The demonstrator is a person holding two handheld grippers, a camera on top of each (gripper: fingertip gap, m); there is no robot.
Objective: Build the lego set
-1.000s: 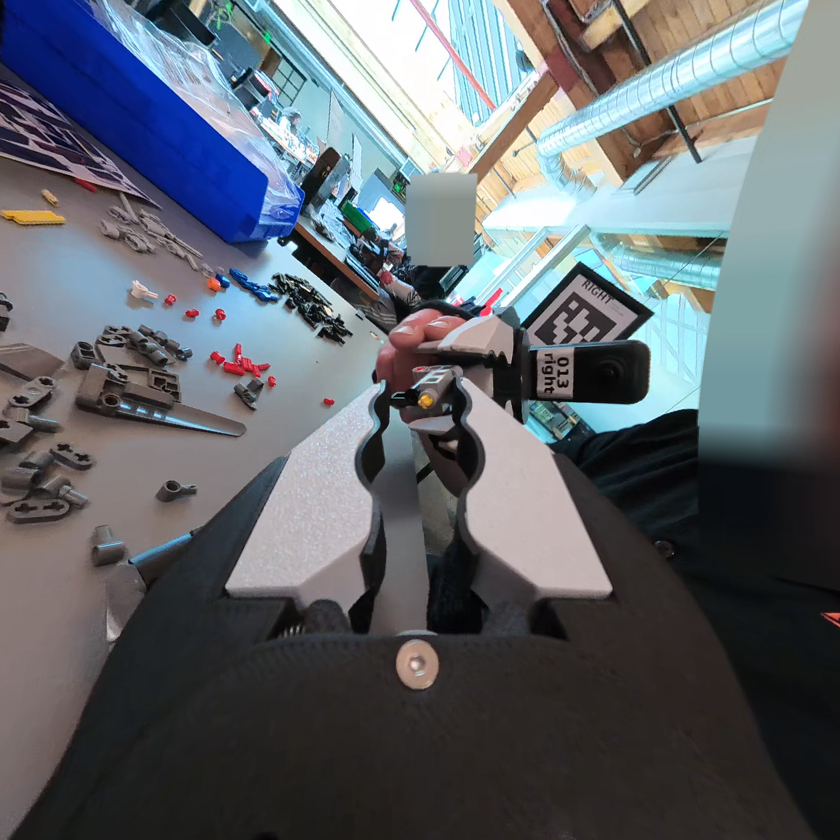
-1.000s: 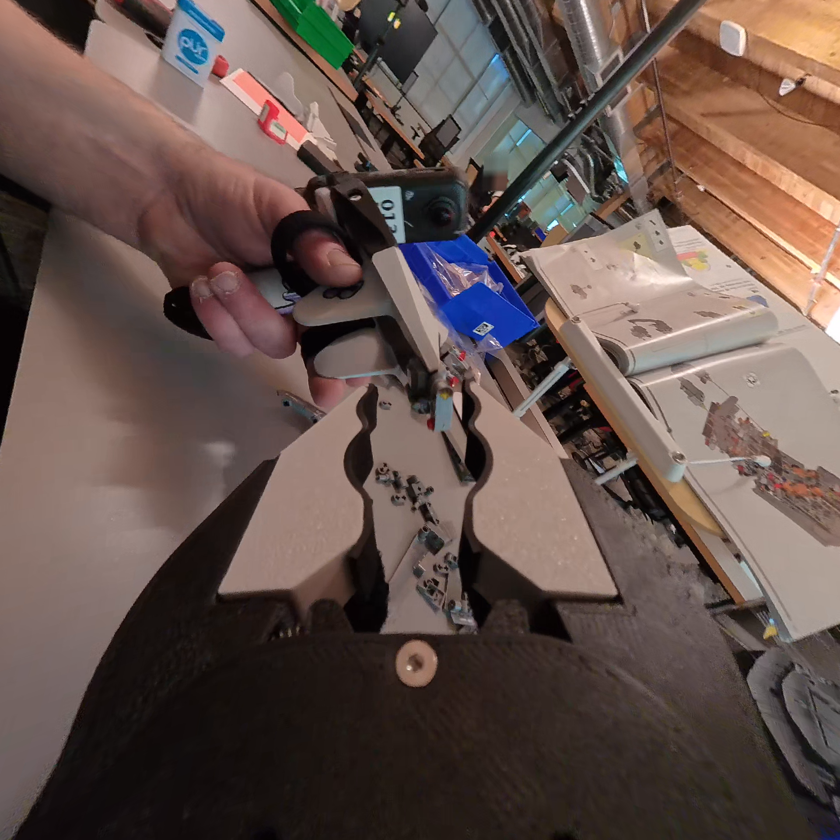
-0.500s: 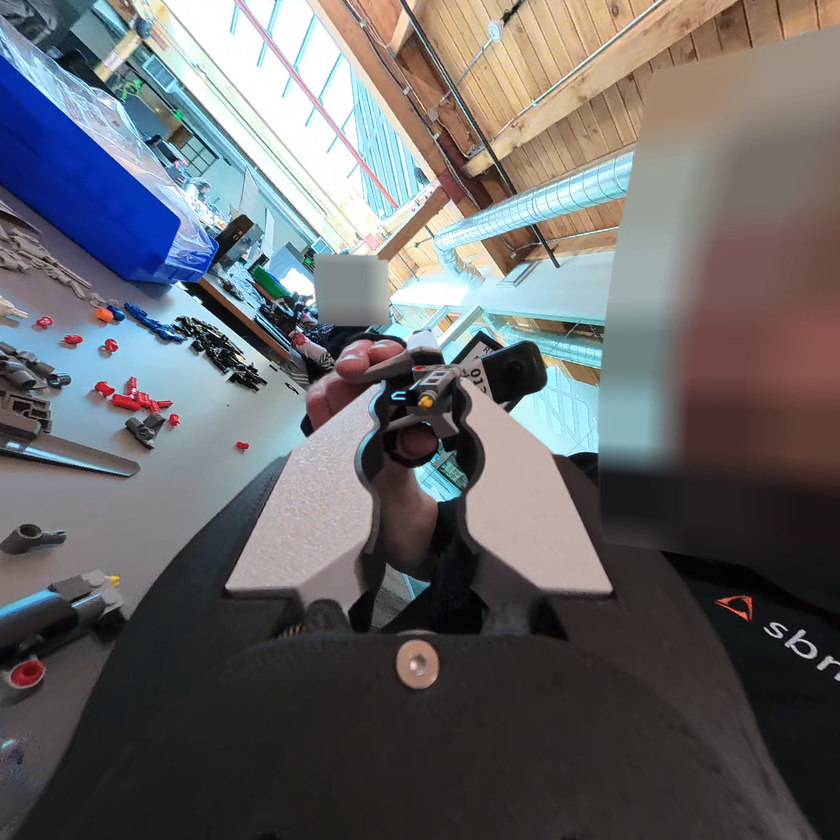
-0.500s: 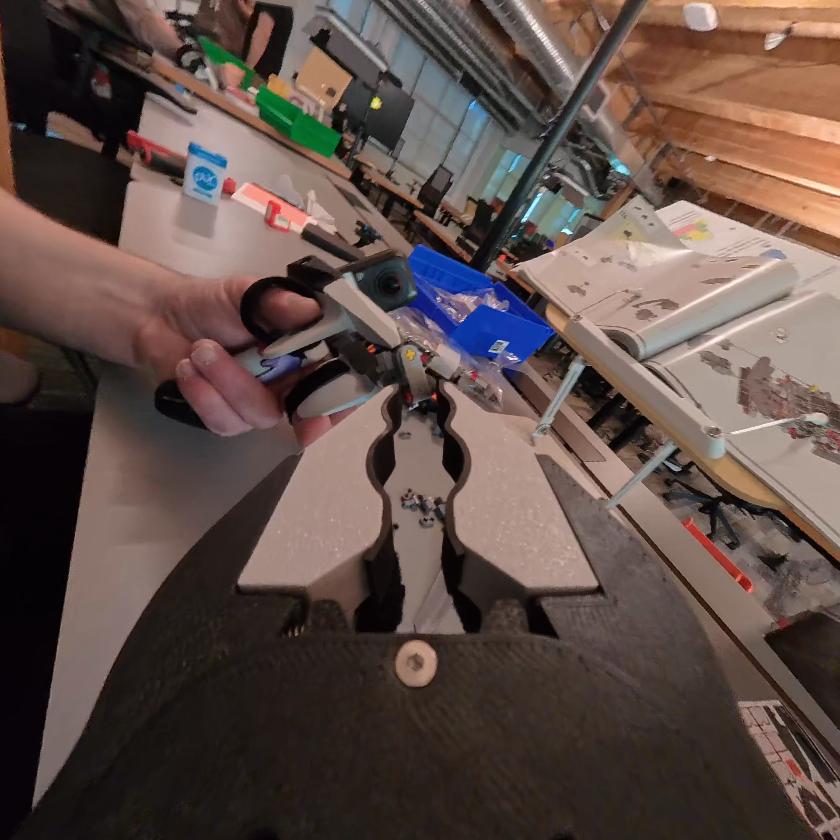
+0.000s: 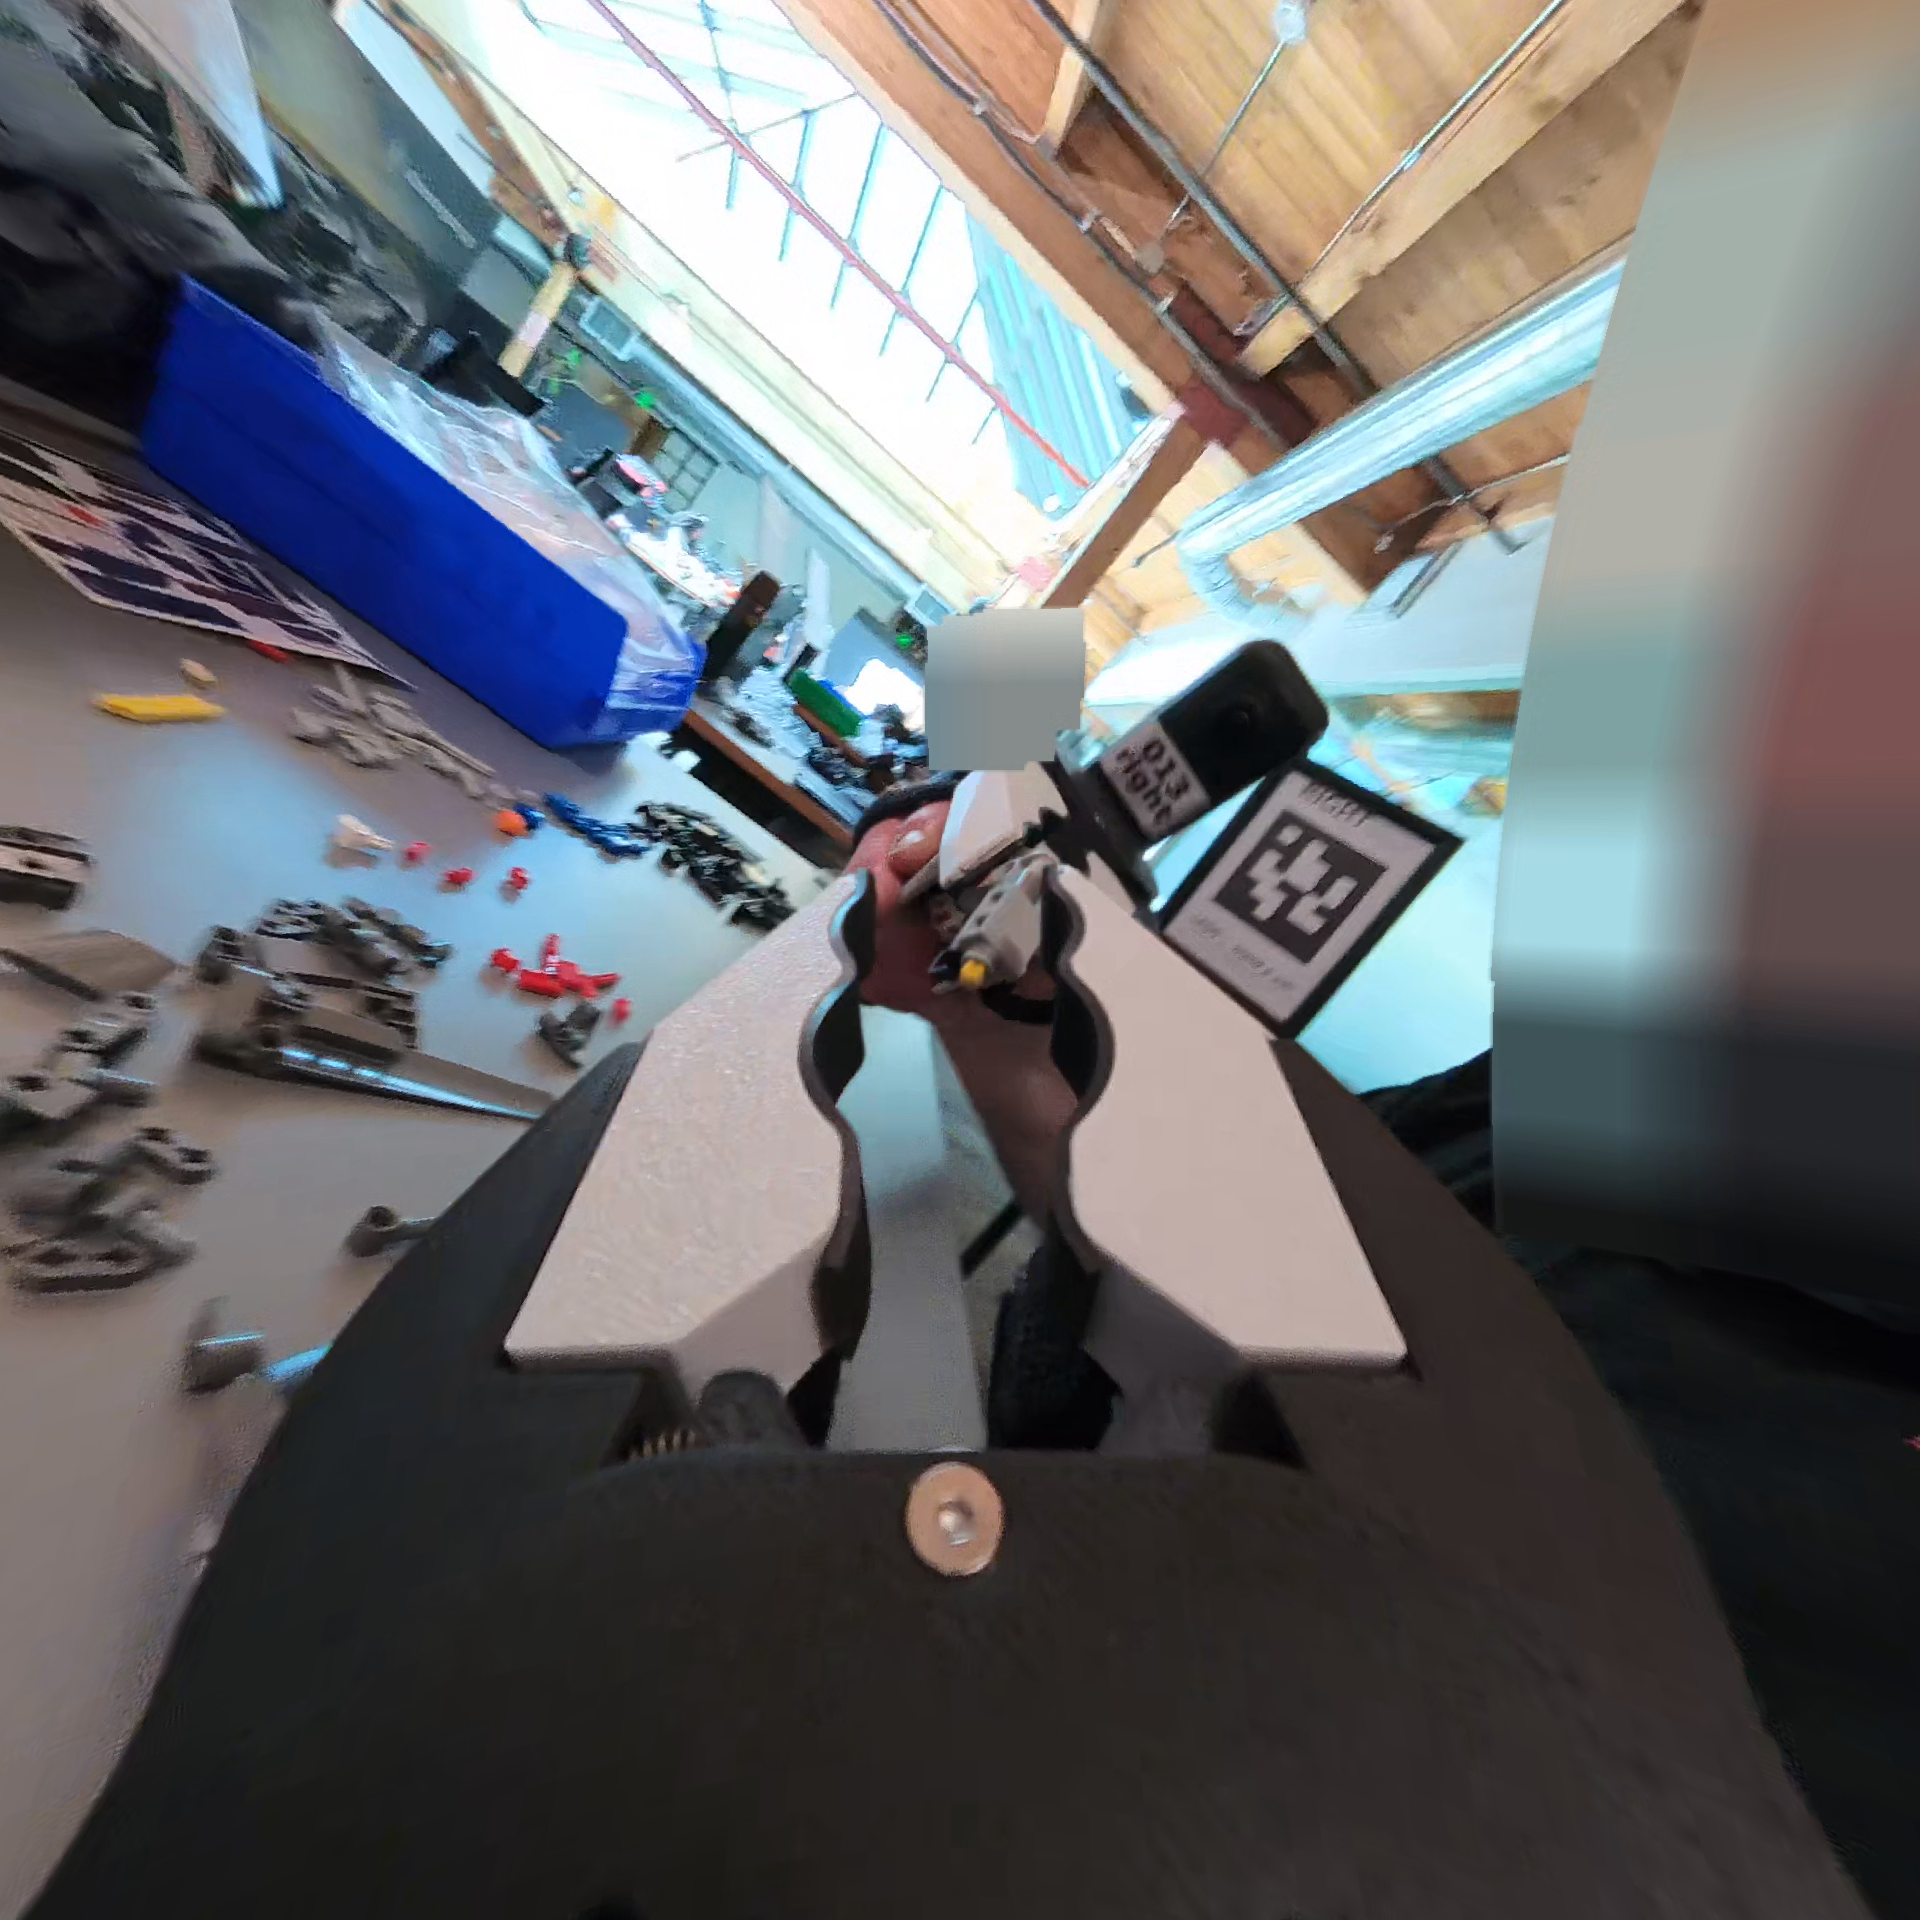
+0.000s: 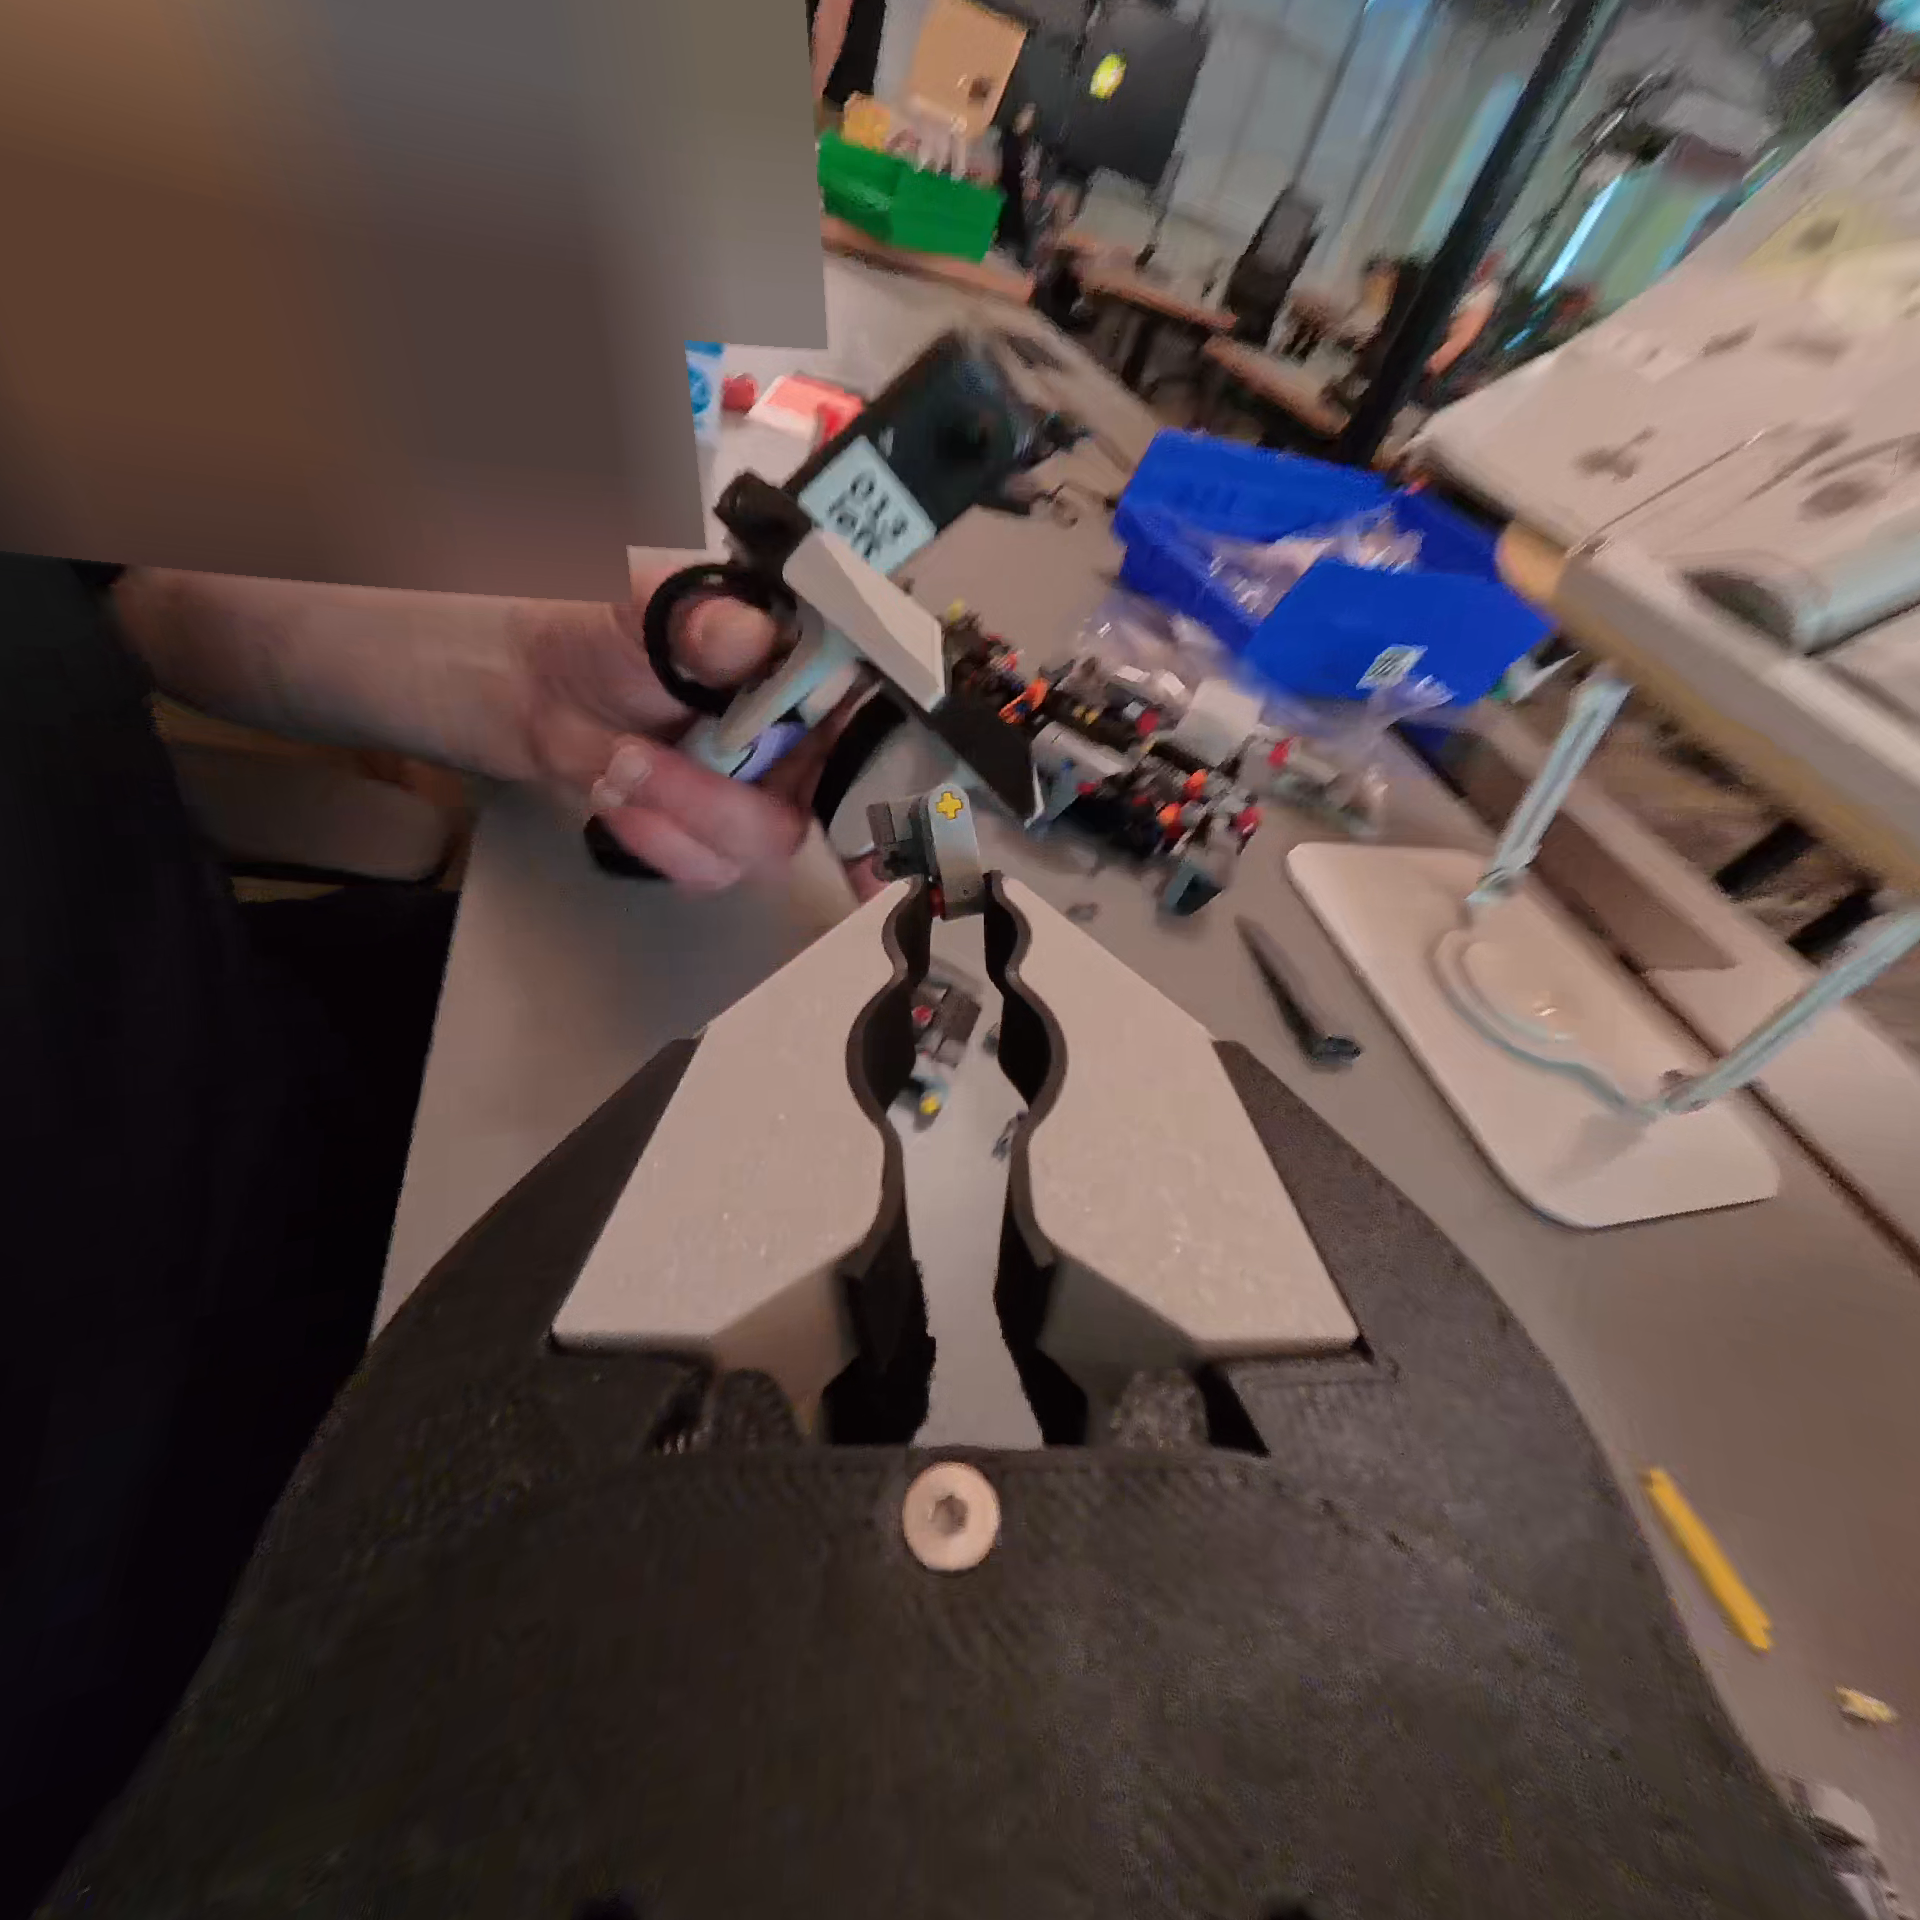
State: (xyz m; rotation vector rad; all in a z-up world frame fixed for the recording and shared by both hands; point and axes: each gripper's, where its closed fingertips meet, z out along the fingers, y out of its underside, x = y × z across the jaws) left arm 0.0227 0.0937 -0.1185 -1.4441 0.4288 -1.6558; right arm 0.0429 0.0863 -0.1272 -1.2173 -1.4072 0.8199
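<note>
The right gripper pinches a small grey brick assembly with a yellow pin; the left gripper gapes beside it; blue bins hold clear bags.

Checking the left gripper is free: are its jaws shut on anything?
No, the left gripper stands open, and the small grey piece sits in the right gripper.

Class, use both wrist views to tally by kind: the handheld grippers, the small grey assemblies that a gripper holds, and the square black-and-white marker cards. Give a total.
Grippers: 2 (left gripper, right gripper)
Grey assembly, clamped in the right gripper: 1
Marker card: 1
Total: 4
</note>
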